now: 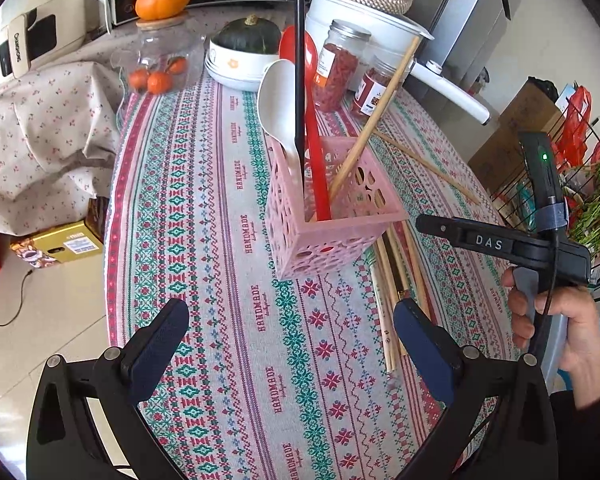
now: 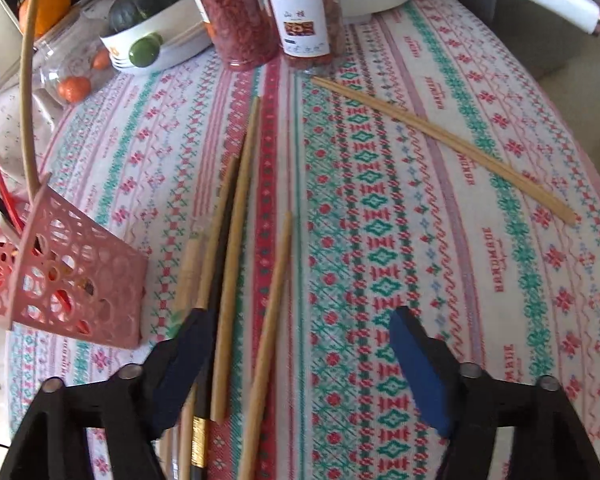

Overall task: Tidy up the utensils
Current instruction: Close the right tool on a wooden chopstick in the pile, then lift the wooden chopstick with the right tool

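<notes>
Wooden chopsticks (image 2: 236,264) lie bunched beneath my right hand-held gripper (image 2: 300,356), open and empty. I should isolate one, then close squarely.

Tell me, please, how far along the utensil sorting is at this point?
Partly done. The pink basket already holds a white spoon, a red spoon, a black chopstick and a wooden one. Both grippers are empty: the right gripper hangs open over the loose chopsticks, the left gripper is open. Left: that bundle and the stray chopstick.
</notes>
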Demonstrator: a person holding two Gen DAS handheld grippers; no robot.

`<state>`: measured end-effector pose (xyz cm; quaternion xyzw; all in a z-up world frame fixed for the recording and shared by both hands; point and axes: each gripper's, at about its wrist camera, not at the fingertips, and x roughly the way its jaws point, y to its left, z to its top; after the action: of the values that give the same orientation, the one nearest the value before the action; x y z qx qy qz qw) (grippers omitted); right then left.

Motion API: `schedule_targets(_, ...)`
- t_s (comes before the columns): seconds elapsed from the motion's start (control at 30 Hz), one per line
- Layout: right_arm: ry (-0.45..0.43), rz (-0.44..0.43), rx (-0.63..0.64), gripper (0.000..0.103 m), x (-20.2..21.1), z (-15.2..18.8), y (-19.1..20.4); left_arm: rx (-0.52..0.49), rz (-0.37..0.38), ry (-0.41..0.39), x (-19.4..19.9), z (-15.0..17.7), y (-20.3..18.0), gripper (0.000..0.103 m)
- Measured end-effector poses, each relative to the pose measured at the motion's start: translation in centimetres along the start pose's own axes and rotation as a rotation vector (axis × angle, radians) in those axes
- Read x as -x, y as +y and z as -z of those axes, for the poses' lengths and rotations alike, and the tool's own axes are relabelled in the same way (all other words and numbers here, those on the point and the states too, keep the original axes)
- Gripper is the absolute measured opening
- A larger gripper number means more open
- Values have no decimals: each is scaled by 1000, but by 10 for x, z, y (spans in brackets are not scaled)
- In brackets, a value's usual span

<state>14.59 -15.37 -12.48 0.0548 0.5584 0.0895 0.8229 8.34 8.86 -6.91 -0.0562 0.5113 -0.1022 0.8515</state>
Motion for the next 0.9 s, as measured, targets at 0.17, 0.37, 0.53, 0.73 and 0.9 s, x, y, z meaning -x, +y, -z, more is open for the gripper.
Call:
schedule_targets(0.17,21,-85,32,24,-14,-8,14,7,1,1,1,0,4,103)
schedule_targets(0.37,46,-85,-1,14,-33,-16,20,10,3,-2,4,2,7,103)
schedule_targets(0.53,63,-57,-24,11,-47,-21,22,11,5,0,4,4,9,103)
schedule_targets(0.73,73,16,7,14,-57,-29,42,-1,3,3,4,6,8,103)
schedule_targets(0.9,63,3,-19,3,-53,-32,34,-41,8,0,7,8,-4,103)
